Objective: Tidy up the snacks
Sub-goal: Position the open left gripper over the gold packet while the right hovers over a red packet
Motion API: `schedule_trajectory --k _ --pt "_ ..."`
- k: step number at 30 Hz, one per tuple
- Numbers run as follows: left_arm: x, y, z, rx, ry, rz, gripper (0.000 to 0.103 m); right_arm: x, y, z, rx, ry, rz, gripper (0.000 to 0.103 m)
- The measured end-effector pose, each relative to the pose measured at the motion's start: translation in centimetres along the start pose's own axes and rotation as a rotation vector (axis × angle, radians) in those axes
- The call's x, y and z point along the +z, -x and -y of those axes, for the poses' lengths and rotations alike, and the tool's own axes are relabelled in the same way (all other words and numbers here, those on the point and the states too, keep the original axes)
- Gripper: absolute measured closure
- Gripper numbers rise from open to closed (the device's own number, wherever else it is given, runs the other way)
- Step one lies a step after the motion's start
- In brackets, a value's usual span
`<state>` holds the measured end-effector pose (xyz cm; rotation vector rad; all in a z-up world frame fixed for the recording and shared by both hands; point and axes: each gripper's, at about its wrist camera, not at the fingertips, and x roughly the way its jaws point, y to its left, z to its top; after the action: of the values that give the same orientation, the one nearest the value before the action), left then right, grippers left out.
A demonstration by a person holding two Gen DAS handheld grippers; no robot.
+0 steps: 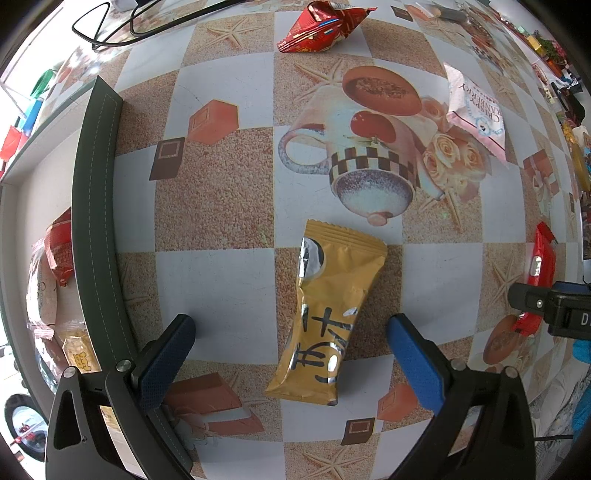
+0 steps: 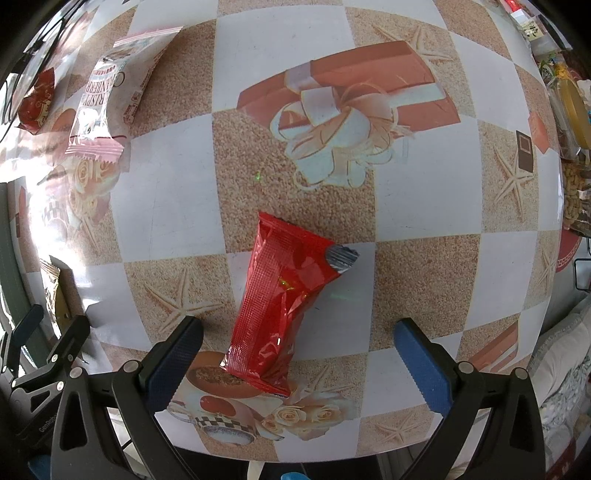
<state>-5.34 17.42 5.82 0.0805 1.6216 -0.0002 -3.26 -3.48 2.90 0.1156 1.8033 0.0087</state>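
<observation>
In the left wrist view a yellow snack packet (image 1: 325, 314) lies flat on the patterned table, between the open fingers of my left gripper (image 1: 291, 328). In the right wrist view a red snack packet (image 2: 282, 302) lies on the table between the open fingers of my right gripper (image 2: 297, 328). The red packet (image 1: 537, 273) and part of my right gripper show at the right edge of the left wrist view. A dark-rimmed tray (image 1: 92, 221) at the left holds several packets, among them a red one (image 1: 59, 247).
A pink-and-white cranberry packet (image 1: 476, 110) (image 2: 99, 99) and a red crumpled packet (image 1: 321, 26) (image 2: 37, 99) lie farther back on the table. Black cables (image 1: 122, 26) run along the far left. Jars and bags (image 2: 572, 147) crowd the right edge.
</observation>
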Motion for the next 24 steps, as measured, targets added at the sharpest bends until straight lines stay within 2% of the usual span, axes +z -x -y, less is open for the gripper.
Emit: schedule_trajectory --k 24 --pt "0.02 -0.02 0.01 -0.014 0.001 0.007 0.0 -0.11 0.02 0.04 -0.001 -0.004 0.003 0.0"
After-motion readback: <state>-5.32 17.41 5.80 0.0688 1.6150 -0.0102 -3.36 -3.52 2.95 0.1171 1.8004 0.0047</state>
